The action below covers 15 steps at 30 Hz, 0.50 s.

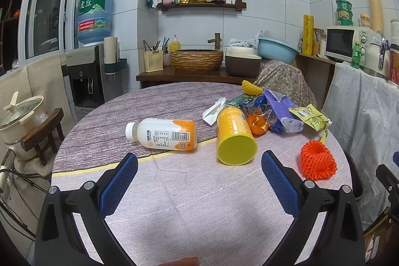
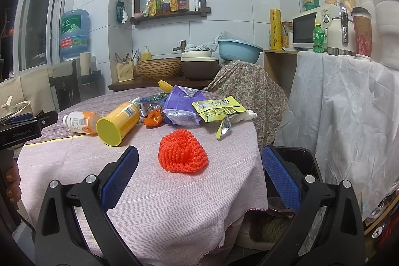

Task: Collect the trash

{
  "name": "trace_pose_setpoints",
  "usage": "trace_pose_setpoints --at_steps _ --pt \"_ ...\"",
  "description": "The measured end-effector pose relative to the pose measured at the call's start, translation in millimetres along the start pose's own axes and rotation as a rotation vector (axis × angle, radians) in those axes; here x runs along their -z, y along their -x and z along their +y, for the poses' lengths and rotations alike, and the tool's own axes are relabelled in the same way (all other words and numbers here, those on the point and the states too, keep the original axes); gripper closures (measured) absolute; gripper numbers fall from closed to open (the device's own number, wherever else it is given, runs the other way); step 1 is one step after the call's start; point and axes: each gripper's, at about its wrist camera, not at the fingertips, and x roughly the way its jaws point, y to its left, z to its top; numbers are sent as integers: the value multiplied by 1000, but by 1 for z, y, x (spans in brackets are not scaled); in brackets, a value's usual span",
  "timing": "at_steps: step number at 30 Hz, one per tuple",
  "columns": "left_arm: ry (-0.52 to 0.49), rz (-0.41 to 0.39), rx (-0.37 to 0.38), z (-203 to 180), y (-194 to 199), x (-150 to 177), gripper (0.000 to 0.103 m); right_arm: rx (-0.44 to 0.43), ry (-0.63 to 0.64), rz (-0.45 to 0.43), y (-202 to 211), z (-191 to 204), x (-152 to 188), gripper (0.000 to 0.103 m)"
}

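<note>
Trash lies on a round table (image 1: 174,191). A white and orange bottle (image 1: 162,132) lies on its side, and a yellow can (image 1: 234,136) lies next to it. An orange foam net (image 1: 317,161) sits at the right. Behind are a purple wrapper (image 1: 281,111), a yellow-green packet (image 1: 310,116), orange peel (image 1: 258,125) and a yellow net (image 1: 251,86). My left gripper (image 1: 199,161) is open and empty, just short of the can. My right gripper (image 2: 199,161) is open and empty, with the orange net (image 2: 183,155) between its fingers' line of sight. The can (image 2: 118,122) and bottle (image 2: 81,125) lie left of it.
A black bin (image 2: 294,161) stands below the table's right edge. A cloth-draped chair (image 2: 247,89) is behind the table. A white-covered counter (image 2: 344,96) with a microwave (image 2: 306,29) is at right. A water dispenser (image 1: 87,71) and a stool (image 1: 42,133) are at left.
</note>
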Motion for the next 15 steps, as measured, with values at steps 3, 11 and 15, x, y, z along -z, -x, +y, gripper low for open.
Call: trace_pose_setpoints --at_steps 3,11,15 --pt "-1 -1 1 0 0 0 5 1 0 0 0 0 0 5" --pt "-4 -1 0 -1 0 -1 5 2 -1 0 0 1 0 5" --pt "-4 0 1 -2 0 -1 5 2 -1 0 0 1 0 5"
